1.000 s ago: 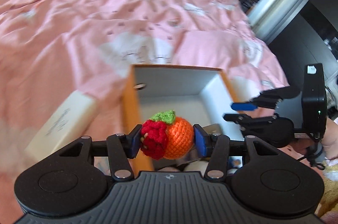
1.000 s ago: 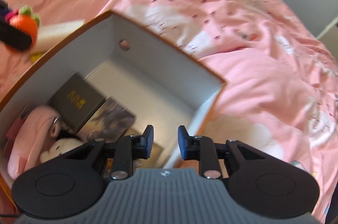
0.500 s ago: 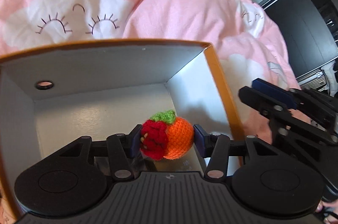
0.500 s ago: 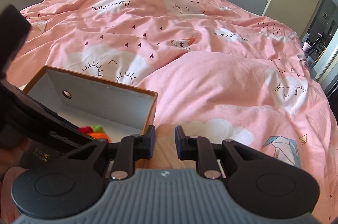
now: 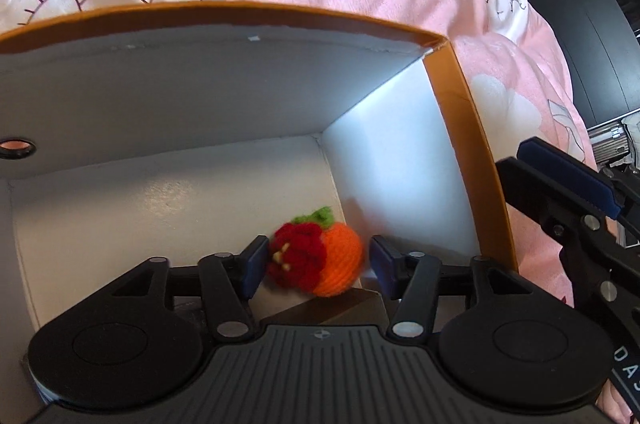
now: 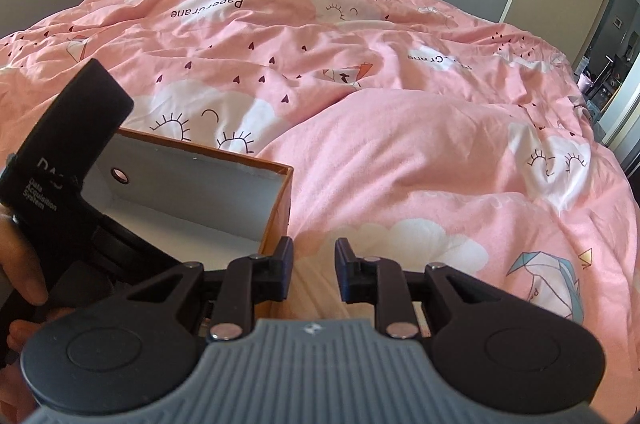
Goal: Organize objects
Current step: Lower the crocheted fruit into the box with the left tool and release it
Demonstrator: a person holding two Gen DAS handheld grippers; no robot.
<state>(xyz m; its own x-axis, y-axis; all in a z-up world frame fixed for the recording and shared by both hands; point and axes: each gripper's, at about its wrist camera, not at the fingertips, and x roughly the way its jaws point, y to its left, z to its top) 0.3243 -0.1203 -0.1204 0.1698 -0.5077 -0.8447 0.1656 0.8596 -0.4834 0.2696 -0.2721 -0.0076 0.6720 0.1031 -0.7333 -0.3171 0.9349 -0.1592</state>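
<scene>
Over the box (image 5: 456, 128) on the bed (image 6: 400, 152), the left gripper (image 5: 316, 266) has just spread wide, freeing the crochet fruit (image 5: 316, 260), now loose between its pads above the floor: deposit likely done. Right gripper (image 6: 312, 274) waits narrow, empty, outside the box.

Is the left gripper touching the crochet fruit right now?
Cannot tell. In the left wrist view the left gripper, jaws just opening, shows a gap right of the crochet fruit, but its blurred left edge meets the other pad.
</scene>
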